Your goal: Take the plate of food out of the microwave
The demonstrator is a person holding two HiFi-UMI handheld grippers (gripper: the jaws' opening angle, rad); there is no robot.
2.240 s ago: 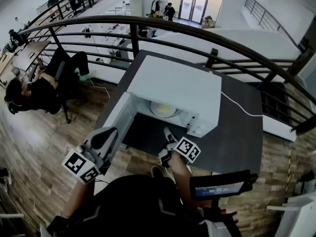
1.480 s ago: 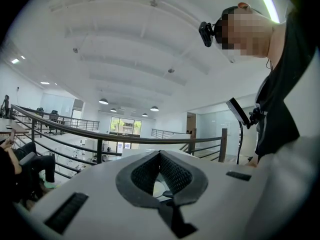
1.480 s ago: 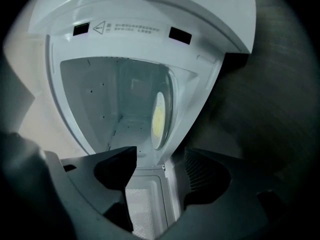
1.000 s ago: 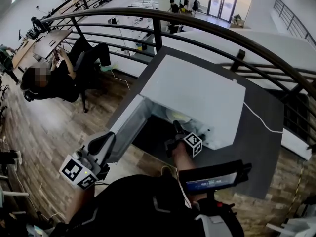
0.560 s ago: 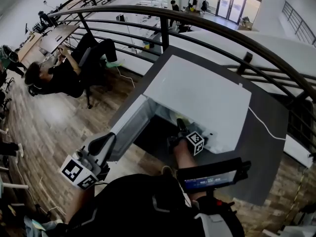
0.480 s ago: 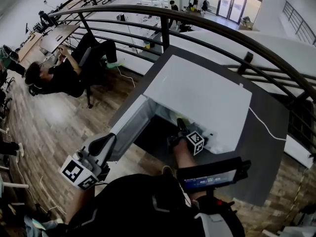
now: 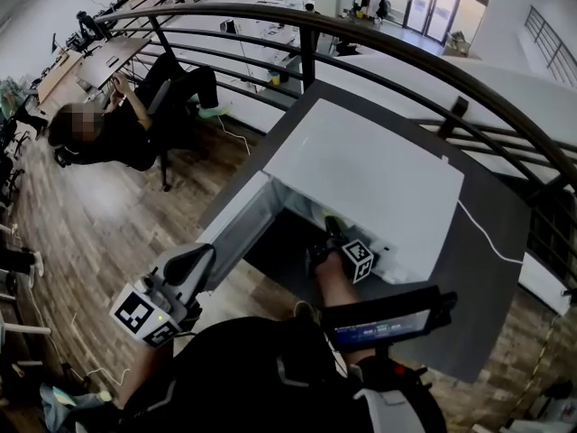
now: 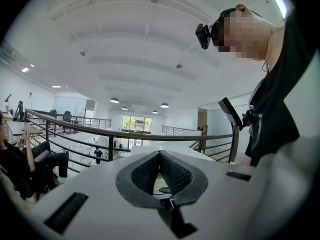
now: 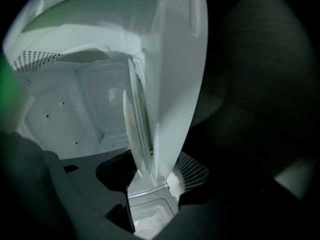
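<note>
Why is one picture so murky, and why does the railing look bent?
Right gripper view: murky because it looks inside the shadowed white microwave. Head view: the wide-angle lens bows the black metal railing. Left gripper view: bright under ceiling lamps, black at corners.

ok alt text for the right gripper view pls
The right claw, jaws just now closing, straddles the rim of a white plate inside the microwave, whose white perforated walls fill the left. The plate shows edge-on, running top to bottom.
</note>
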